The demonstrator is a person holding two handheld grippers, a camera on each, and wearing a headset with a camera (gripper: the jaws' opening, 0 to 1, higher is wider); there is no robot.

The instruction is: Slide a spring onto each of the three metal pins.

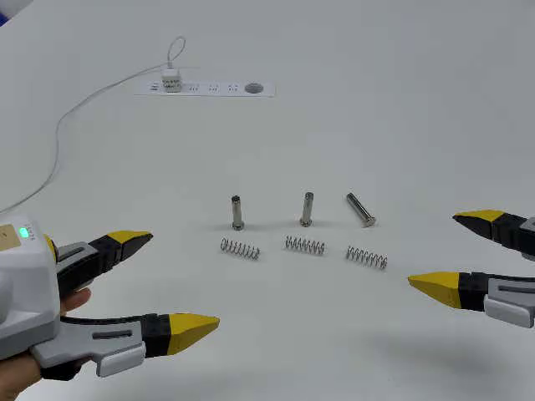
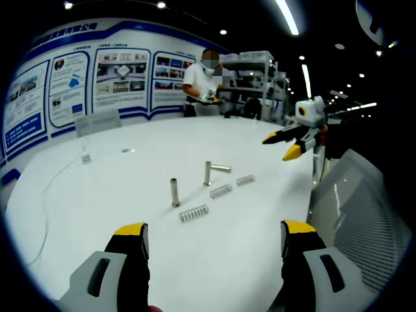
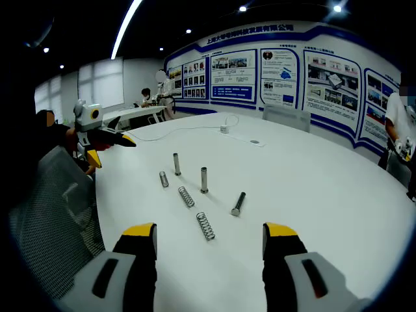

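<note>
Fingers spread, empty, on left gripper [image 1: 184, 278] and right gripper [image 1: 432, 249]; I'd best pinch spring [image 1: 367, 257] near end, bore clear for pin [image 1: 360, 210].

- left gripper [image 1: 184, 280]: lower left of head view, jaws wide apart, yellow tips pointing right
- hand [image 1: 15, 378]: bottom-left corner, wrapped around the left gripper's body
- right gripper [image 1: 431, 249]: right edge of head view, jaws spread, yellow tips pointing left
- both gripper views: own jaws rise from bottom edge, wide gap
</note>
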